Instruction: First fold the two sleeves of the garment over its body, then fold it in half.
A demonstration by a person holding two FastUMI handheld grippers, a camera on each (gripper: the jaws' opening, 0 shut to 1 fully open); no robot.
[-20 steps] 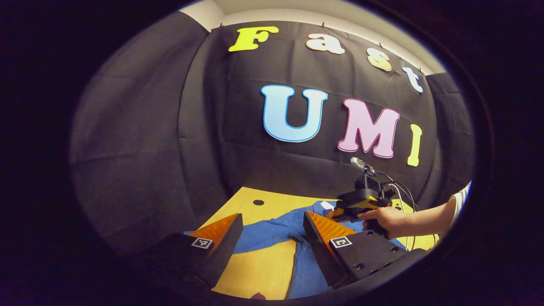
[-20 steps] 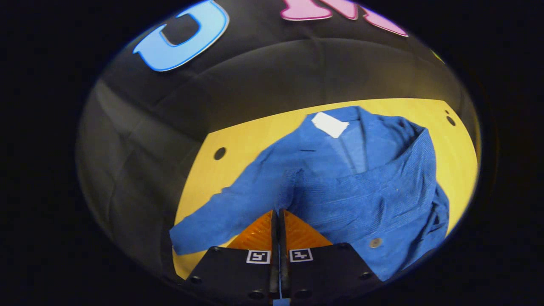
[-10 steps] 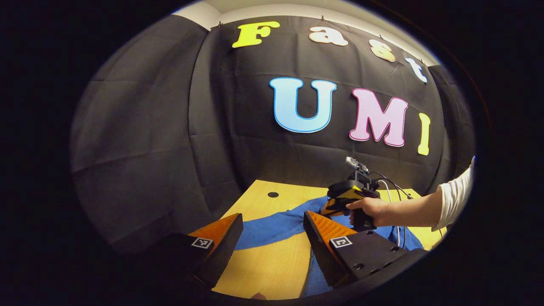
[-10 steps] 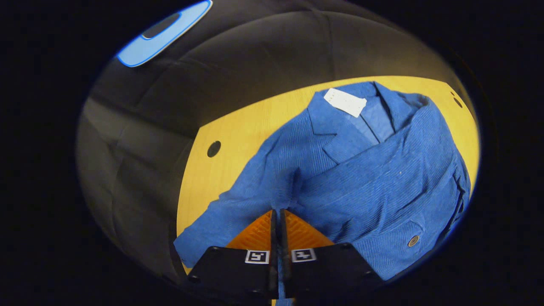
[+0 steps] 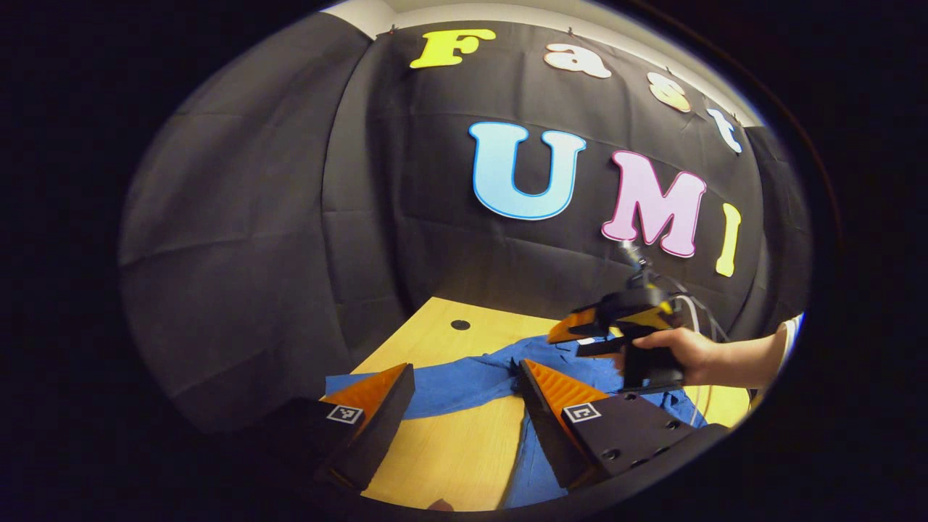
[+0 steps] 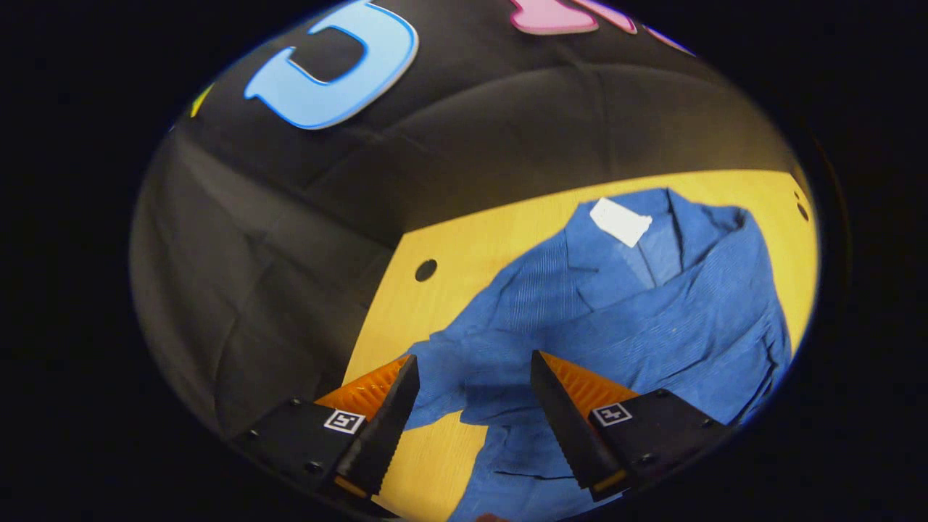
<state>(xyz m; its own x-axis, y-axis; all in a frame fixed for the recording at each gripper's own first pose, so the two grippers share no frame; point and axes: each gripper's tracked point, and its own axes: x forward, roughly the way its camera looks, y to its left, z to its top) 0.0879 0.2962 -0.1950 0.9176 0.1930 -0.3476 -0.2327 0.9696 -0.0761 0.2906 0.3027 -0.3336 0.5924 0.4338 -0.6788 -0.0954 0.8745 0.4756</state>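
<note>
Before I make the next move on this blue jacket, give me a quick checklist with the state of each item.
1. Right claw open, holding nothing: ok.
2. Left claw open and free: ok.
3. One sleeve folded across the jacket body: ok.
4. Other sleeve folded over the body: not ok, it lies stretched out on the table.
5. Left claw placed to take that sleeve: ok, the sleeve lies just ahead between its fingers.
6. Jacket front flat, without bunching: cannot tell.
</note>
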